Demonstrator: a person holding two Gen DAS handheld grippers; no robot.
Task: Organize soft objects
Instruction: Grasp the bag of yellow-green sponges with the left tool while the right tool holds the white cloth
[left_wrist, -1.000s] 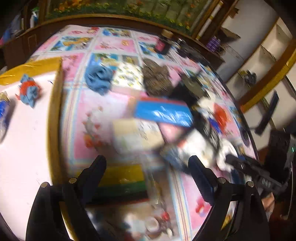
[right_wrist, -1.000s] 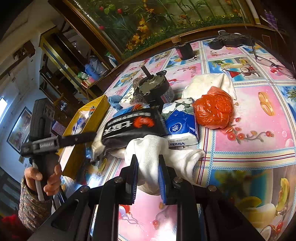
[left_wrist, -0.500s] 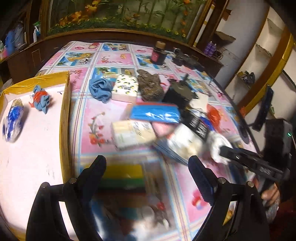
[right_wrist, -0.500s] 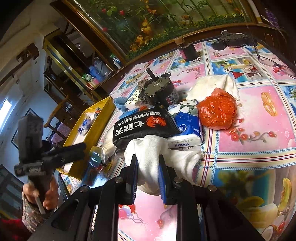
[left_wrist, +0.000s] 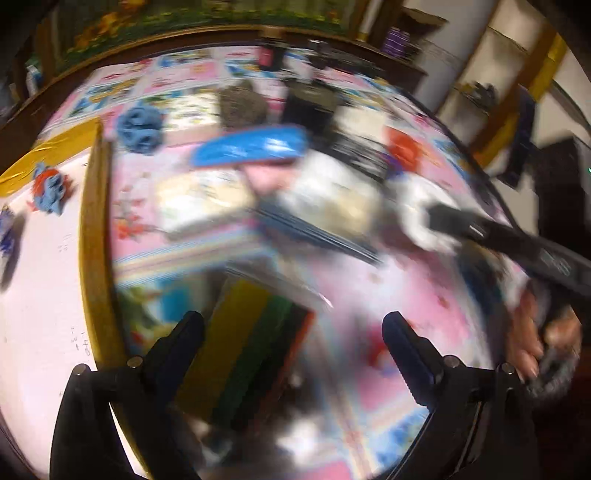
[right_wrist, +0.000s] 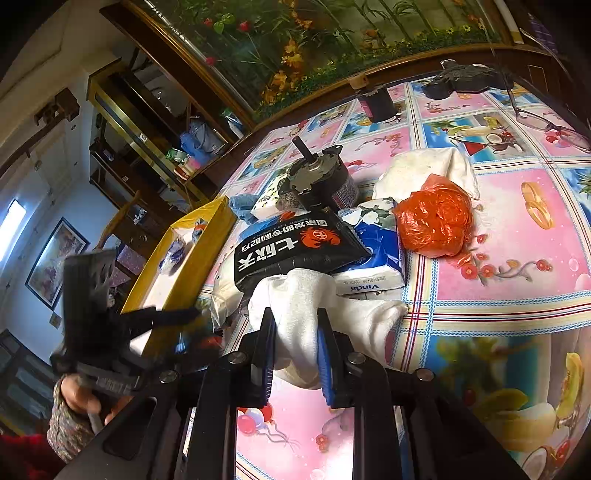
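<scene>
While our right gripper (right_wrist: 295, 360) pinches the white cloth (right_wrist: 303, 295), our left gripper (left_wrist: 293, 343) hangs over the table with its jaws opening and nothing between them.

From the right wrist view, the white cloth sits at 6 o'clock at the near end of a crowded pile: black packet (right_wrist: 295, 247) just beyond it, blue tissue pack (right_wrist: 376, 254) at 1 o'clock of it, orange bag (right_wrist: 436, 221) farther right. Bare patterned tablecloth (right_wrist: 517, 240) lies open toward 3 o'clock; the yellow-rimmed tray (right_wrist: 192, 258) borders the pile at 9 o'clock. In the blurred left wrist view, the tray's rim (left_wrist: 92, 229) runs down the 9 o'clock side, holding a blue-and-red cloth (left_wrist: 50, 190). A flower mural (right_wrist: 314, 44) backs the table at 12 o'clock.
</scene>
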